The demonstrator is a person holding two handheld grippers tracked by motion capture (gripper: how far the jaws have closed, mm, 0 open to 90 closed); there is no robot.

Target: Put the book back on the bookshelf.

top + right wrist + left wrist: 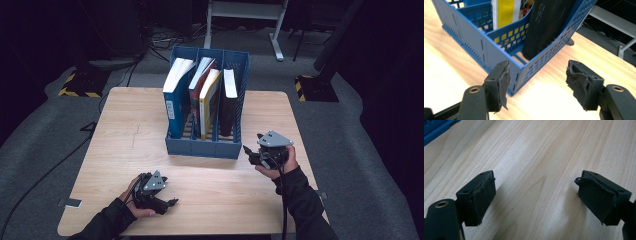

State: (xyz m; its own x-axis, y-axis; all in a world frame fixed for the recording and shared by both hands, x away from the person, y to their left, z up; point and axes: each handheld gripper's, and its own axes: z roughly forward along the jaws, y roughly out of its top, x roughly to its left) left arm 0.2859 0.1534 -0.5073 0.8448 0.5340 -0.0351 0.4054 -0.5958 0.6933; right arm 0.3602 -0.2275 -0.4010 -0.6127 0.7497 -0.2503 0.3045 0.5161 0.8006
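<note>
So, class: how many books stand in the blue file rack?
4: a blue book in the left slot, red and yellow in the middle, black at right.

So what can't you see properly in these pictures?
- Black book: right gripper view, top cut off by the edge; spine writing too blurred to read.
- Yellow book: right gripper view, bottom hidden behind the blue rack wall.
- Book titles: high view, too small.

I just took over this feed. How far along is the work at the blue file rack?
Done: four books stand in the blue file rack, the black book in its right slot. In hand: nothing; the right gripper is open at the rack's near right corner, and the left gripper is open over the table. Left: no grip yet on any book.
</note>
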